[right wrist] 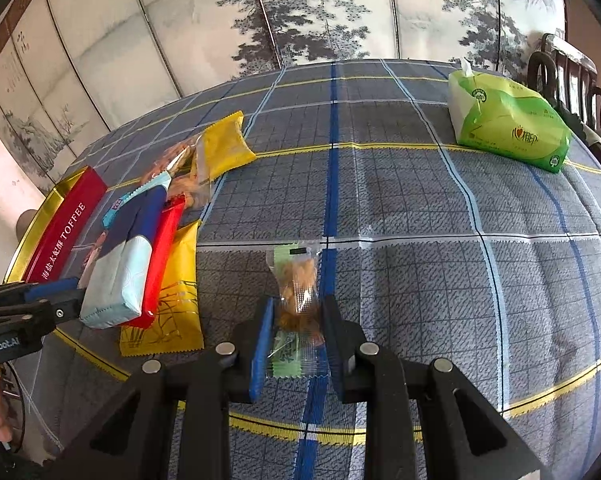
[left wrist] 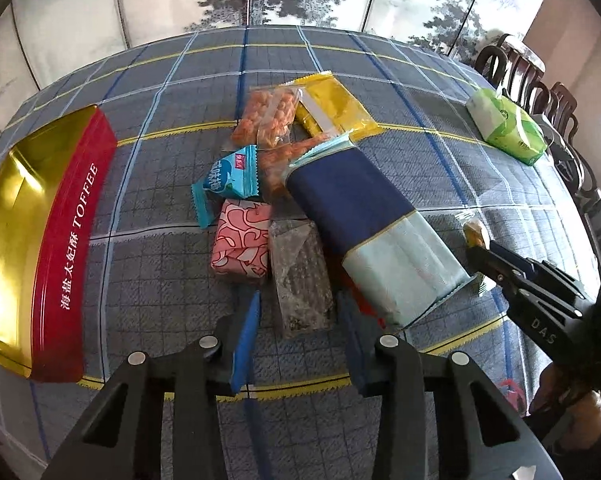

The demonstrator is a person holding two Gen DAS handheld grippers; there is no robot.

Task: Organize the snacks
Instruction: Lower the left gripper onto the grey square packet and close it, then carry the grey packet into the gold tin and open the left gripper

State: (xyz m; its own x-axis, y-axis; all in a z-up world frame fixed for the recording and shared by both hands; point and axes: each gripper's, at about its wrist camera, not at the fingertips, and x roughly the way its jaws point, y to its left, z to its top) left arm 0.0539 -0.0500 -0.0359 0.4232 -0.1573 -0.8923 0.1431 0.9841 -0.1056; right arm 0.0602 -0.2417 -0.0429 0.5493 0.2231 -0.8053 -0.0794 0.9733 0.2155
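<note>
- A small clear snack packet point(right wrist: 298, 296) is seen between the fingers of the right gripper point(right wrist: 296, 340); its long axis runs along them, and the jaws appear closed on it
- The packet sits on or just over the cloth point(right wrist: 420, 280), well apart from the pile point(left wrist: 300, 200)
- The tin point(left wrist: 40, 240) is seen left of the pile, nearer the left gripper point(left wrist: 296, 332), whose jaws are spread and empty, over a dark packet point(left wrist: 298, 276)
- A checked cloth is spread on the table; a tissue pack point(right wrist: 504, 124), a painted screen point(right wrist: 300, 12) and chairs point(left wrist: 540, 96) are seen behind
</note>
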